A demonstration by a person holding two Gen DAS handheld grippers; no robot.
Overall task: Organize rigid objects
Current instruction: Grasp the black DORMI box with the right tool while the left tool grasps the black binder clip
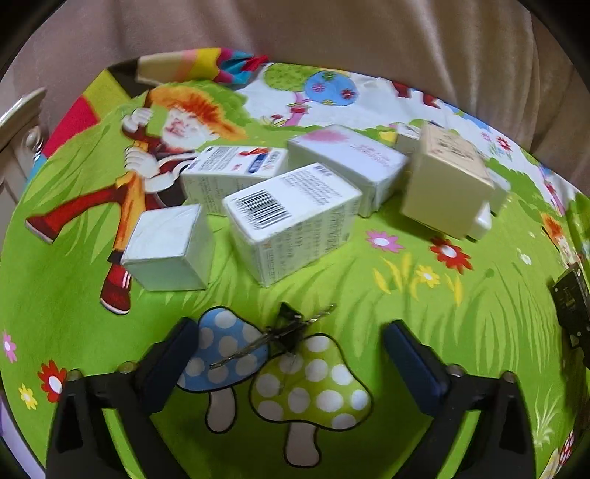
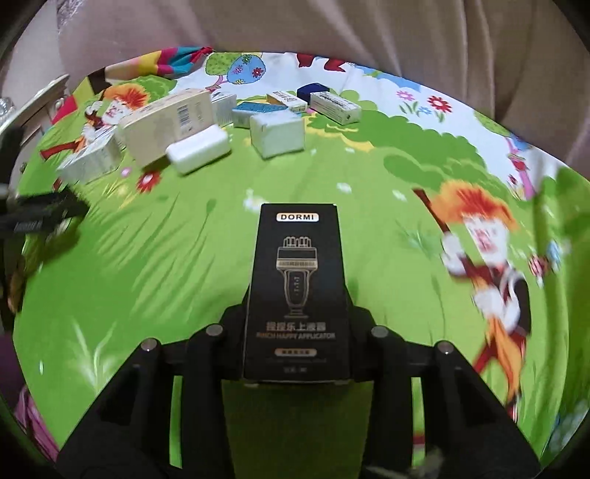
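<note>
Boxes lie scattered over a green cartoon-printed cloth [image 1: 368,294] spread on a surface whose kind I cannot tell. The right claw [image 2: 297,320] is clamped on a black DORMI box [image 2: 297,291], its two fingers pressing the box's long sides; the box points away from the camera, label up, held above the cloth. The left claw [image 1: 291,342] stands partly open with nothing gripped: its blue-padded fingers [image 1: 413,361] frame the printed mushrooms, and a black binder clip [image 1: 287,326] lies on the cloth between them, touching neither pad. Beyond the left claw sits a loose cluster: a plain white cube box [image 1: 169,248] at the left, a barcode box [image 1: 291,221] just beside it, a white box with blue and red print [image 1: 236,171] behind, a pink-printed white box [image 1: 350,162] to the right, and a cream box [image 1: 446,184] leaning over a small white adapter-like block [image 1: 481,223]. In the right wrist view more small boxes lie farther back, among them a blue-topped one [image 2: 258,110], a dark blue one [image 2: 313,92] and a white wrapped block [image 2: 278,134]. Beige fabric [image 2: 332,33] rises behind the cloth.
</note>
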